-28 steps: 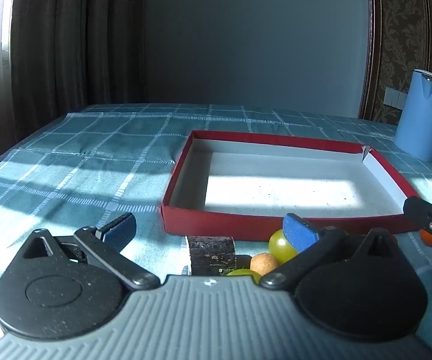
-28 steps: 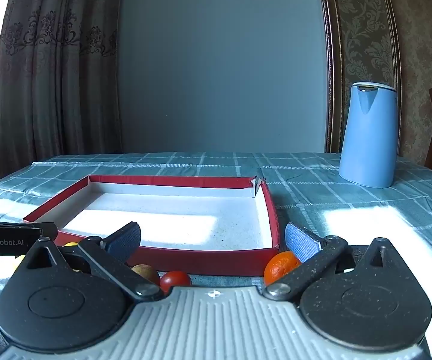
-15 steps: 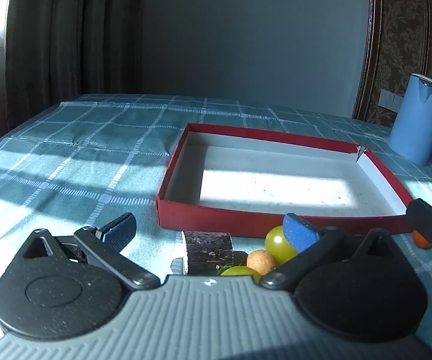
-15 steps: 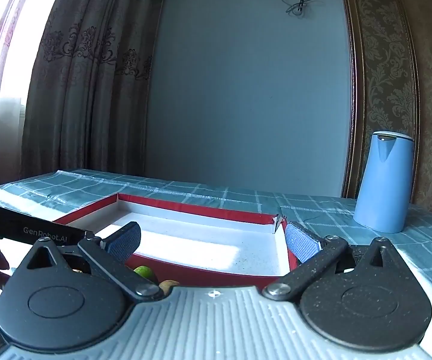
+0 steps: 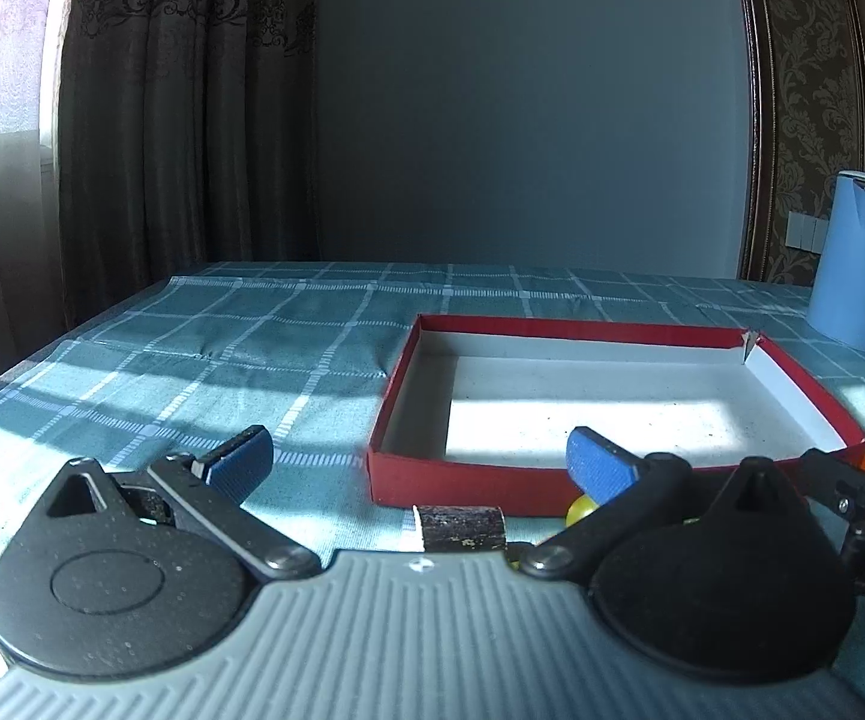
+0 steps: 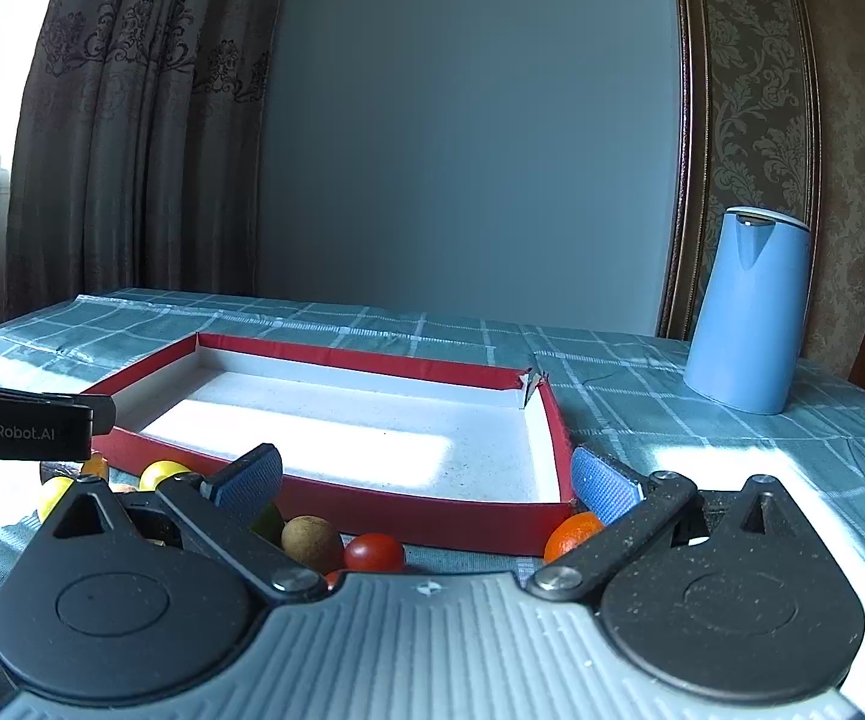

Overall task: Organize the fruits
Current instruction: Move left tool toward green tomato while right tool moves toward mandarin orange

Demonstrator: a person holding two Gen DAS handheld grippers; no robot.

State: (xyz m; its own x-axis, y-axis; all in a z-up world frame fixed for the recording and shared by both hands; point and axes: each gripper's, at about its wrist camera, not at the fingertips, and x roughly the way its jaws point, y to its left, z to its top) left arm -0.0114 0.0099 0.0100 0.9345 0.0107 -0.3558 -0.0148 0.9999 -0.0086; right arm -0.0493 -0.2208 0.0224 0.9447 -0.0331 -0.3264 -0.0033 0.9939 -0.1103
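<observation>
Fruits (image 6: 372, 551) sit loose on the tablecloth (image 5: 252, 348) just in front of the empty red tray (image 6: 432, 513); none is in it yet. Your right gripper (image 6: 426, 483) has dipped back down from a half-second ago, so the fruits show again. Both it and the left gripper (image 5: 417, 462) are spread apart, holding nothing; pick next.

surface (image 6: 732, 462): covered by a teal checked cloth, sunlit in patches
box (image 6: 336, 360): shallow, red outside and white inside, flat on the cloth, far right corner torn
kettle (image 6: 744, 312): blue, upright, well right of the box
fruits: orange (image 6: 570, 531), red one (image 6: 374, 551), brown one (image 6: 311, 534) and yellow one (image 6: 159, 472) in a row just before the box's near wall
dark log piece (image 5: 461, 527): on the cloth just before the box
</observation>
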